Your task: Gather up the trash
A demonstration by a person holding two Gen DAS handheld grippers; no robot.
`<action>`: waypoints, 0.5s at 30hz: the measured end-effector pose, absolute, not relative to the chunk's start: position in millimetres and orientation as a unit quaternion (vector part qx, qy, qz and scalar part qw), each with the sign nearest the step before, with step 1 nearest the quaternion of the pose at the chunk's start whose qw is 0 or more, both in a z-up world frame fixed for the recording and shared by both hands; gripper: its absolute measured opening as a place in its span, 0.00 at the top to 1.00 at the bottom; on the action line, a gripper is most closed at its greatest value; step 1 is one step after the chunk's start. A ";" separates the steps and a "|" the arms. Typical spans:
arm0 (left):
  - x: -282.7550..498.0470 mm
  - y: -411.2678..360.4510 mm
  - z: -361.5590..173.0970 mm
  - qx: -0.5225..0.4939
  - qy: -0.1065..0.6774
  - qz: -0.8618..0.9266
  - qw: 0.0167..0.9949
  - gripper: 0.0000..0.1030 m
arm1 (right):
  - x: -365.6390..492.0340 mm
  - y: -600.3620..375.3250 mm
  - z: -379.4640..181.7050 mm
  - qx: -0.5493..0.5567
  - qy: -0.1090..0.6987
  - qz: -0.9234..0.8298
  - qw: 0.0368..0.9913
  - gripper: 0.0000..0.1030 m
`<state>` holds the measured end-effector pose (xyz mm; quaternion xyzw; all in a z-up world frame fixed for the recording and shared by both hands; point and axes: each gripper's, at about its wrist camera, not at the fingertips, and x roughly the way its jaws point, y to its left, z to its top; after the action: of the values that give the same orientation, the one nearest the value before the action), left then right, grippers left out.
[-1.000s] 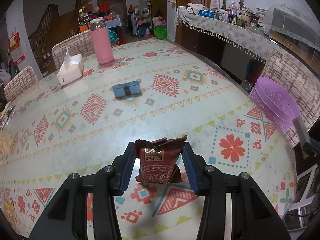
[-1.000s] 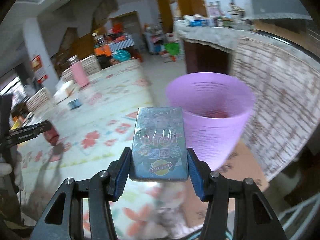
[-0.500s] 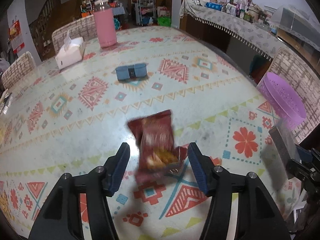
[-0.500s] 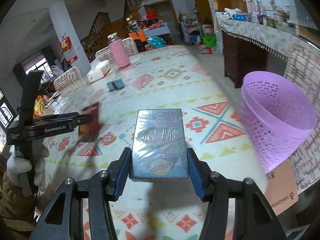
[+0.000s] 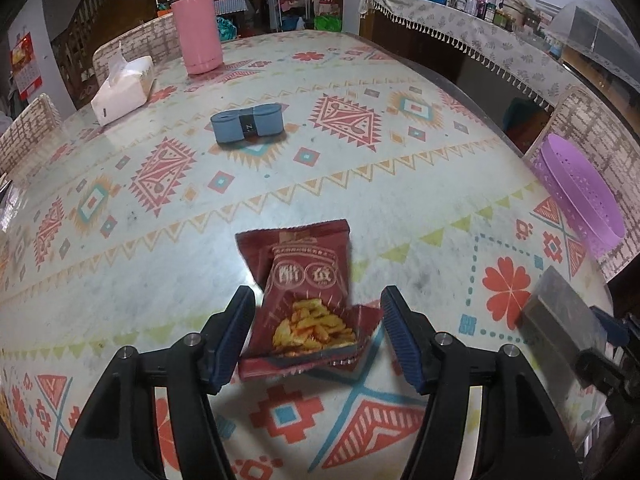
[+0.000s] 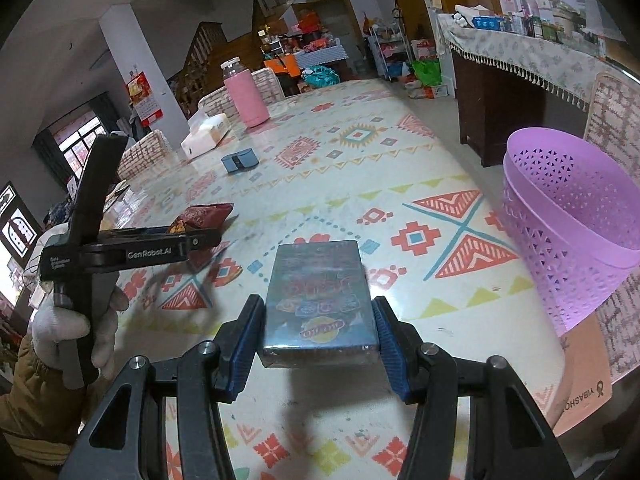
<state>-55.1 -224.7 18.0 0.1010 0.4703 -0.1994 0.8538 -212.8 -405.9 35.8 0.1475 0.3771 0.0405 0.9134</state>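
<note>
Left wrist view: left gripper (image 5: 318,334) jaws apart, pads clear of red snack packet (image 5: 302,296) lying flat on table (image 5: 280,184) between them. Right gripper (image 6: 318,334) clamps foil box (image 6: 318,300); purple basket (image 6: 568,236) at 2 o'clock off the table edge.
</note>
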 end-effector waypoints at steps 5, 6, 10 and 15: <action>-47.7 -231.4 16.0 0.098 0.471 -0.197 0.854 0.38 | -211.9 -406.4 33.8 0.149 0.376 0.046 0.913 0.42; -46.2 -231.9 15.4 0.096 0.470 -0.198 0.855 0.40 | -211.7 -406.8 33.4 0.150 0.375 0.047 0.913 0.42; -46.7 -232.9 19.2 0.100 0.466 -0.202 0.856 0.61 | -211.3 -407.7 33.1 0.150 0.375 0.049 0.914 0.42; -57.6 -233.3 40.8 0.086 0.451 -0.229 0.858 0.61 | -211.7 -411.2 37.9 0.152 0.367 0.052 0.916 0.42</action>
<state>-57.6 -233.3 40.8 0.0858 0.4512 -0.2293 0.8582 -211.7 -411.2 37.9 0.1521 0.3668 0.0521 0.9163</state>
